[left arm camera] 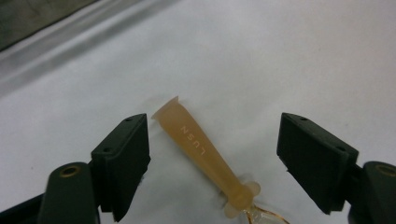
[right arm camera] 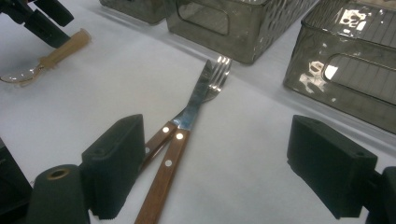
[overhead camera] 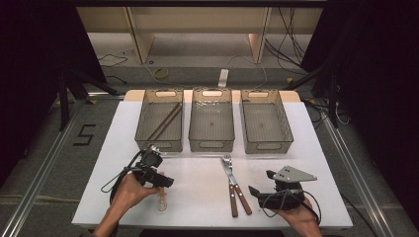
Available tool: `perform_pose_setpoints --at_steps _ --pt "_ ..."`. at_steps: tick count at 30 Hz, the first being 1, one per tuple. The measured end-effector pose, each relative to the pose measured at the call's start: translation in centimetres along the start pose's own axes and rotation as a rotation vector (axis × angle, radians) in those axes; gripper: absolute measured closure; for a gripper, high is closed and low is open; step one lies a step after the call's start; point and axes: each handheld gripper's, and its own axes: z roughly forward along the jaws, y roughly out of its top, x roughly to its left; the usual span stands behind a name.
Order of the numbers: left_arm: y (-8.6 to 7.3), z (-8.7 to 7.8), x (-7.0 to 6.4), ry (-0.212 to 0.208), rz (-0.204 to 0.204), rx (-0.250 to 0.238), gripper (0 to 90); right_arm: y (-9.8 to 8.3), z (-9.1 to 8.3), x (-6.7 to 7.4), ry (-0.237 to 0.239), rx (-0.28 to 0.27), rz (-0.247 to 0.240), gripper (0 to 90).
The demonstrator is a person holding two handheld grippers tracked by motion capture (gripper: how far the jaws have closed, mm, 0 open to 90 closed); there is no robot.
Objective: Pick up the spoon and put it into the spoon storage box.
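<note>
A spoon with an amber plastic handle [left arm camera: 201, 149] and a clear bowl lies on the white table [overhead camera: 197, 197] at the front left. My left gripper [left arm camera: 215, 123] stands open over it. The handle lies between the jaws and touches neither pad. From above, the left gripper [overhead camera: 164, 181] sits just behind the spoon [overhead camera: 161, 200]. A fork [overhead camera: 227, 162] and a knife [overhead camera: 230, 178] with wooden handles lie crossed at the middle front. My right gripper [right arm camera: 217, 126] is open and points at the knife [right arm camera: 196, 95] and fork [right arm camera: 220, 74], with nothing held.
Three grey mesh baskets stand in a row at the back: the left basket [overhead camera: 143, 121] holds two chopsticks [overhead camera: 165, 121]; the middle basket [overhead camera: 211, 144] and right basket [overhead camera: 269, 146] hold nothing. The right gripper [overhead camera: 254, 191] rests near the front edge.
</note>
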Motion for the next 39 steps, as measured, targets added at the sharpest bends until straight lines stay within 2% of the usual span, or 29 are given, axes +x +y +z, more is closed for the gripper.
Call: perform_pose_setpoints --at_steps 12,15,17,21,25,34,39 --pt "-0.7 0.9 0.4 -0.02 -0.002 0.062 37.8 0.0 0.0 0.1 0.001 0.007 -0.005 20.2" --pt "-0.7 1.2 0.4 -0.019 0.002 0.07 40.8 0.0 0.1 0.1 -0.001 0.01 -0.005 20.2" --pt "-0.7 1.4 0.3 -0.014 0.021 0.089 43.6 0.0 0.2 0.2 0.0 0.011 -0.006 20.2" --pt "-0.7 1.6 -0.3 0.028 0.057 0.092 49.8 0.0 0.2 0.3 -0.003 0.014 -0.015 20.3" --pt "-0.7 1.5 -0.2 0.045 0.07 0.091 55.1 0.0 0.2 0.3 -0.004 0.013 -0.014 20.3" --pt "-0.5 1.5 0.0 0.032 0.073 0.089 73.8 0.0 0.2 0.4 -0.005 0.018 -0.022 20.5" --pt "-0.5 1.5 0.0 0.026 0.08 0.09 75.5 0.0 0.2 0.4 -0.005 0.02 -0.024 20.5"
